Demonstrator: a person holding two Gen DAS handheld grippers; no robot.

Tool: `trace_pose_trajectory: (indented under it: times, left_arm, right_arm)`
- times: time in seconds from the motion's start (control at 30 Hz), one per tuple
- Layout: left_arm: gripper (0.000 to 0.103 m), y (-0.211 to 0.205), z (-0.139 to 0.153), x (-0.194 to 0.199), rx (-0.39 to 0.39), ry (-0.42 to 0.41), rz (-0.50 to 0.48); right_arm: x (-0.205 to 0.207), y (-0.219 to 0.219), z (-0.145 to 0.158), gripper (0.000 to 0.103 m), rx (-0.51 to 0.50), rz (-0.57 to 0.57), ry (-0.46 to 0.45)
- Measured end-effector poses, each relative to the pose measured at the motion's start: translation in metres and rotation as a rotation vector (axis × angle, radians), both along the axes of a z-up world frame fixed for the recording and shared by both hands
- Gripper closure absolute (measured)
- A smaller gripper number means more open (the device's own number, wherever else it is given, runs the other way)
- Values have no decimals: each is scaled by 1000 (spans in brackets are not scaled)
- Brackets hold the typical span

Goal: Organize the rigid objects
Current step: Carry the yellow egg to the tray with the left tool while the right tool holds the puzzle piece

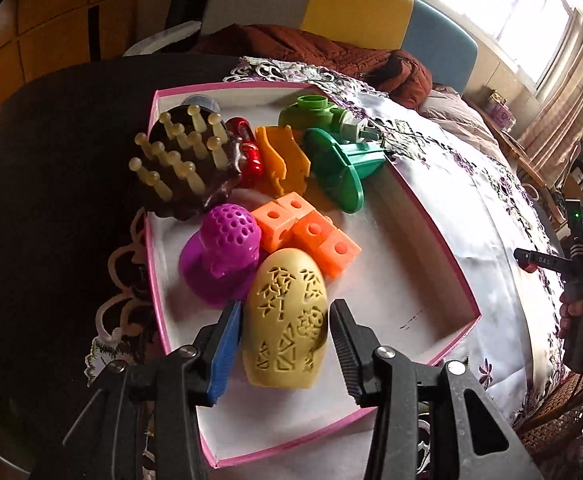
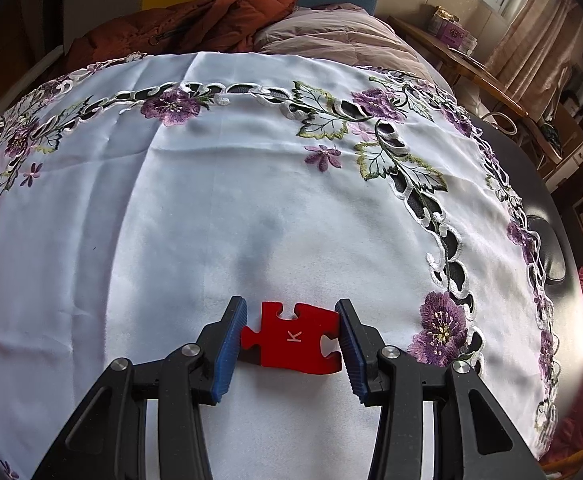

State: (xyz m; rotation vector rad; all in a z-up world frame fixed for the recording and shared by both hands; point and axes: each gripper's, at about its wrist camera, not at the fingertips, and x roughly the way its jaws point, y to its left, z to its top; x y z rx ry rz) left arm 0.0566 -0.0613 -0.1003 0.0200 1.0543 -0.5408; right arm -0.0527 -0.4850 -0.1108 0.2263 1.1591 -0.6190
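Note:
A cream carved egg-shaped piece (image 1: pixel 285 320) stands in the pink-rimmed white box (image 1: pixel 431 248), between the fingers of my left gripper (image 1: pixel 287 338). The left pad touches it; a small gap shows at the right pad. Beyond it in the box lie a purple perforated toy (image 1: pixel 223 252), orange cubes (image 1: pixel 307 232), a brown peg brush (image 1: pixel 187 160), a red piece (image 1: pixel 249 152), an orange piece (image 1: pixel 283 160) and green parts (image 1: pixel 339 160). My right gripper (image 2: pixel 291 336) is shut on a red puzzle piece marked K (image 2: pixel 291 338), just above the white embroidered cloth (image 2: pixel 211 200).
The right gripper and the hand holding it show at the right edge of the left wrist view (image 1: pixel 575 264). A brown jacket (image 2: pixel 187 28) and pink bedding (image 2: pixel 331 36) lie beyond the cloth. A wooden side table (image 2: pixel 463 60) stands at the right.

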Motion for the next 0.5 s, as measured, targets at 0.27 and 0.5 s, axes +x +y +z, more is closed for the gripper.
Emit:
trace_pose_trajectory:
  times: [0.27, 0.5]
  left_arm:
    - [57, 4, 14, -7, 13, -48, 25]
    - [57, 5, 35, -15, 45, -117, 52]
  right_arm:
    - [0, 1, 0, 57, -7, 4, 3]
    - [0, 0, 2, 57, -7, 2, 0]
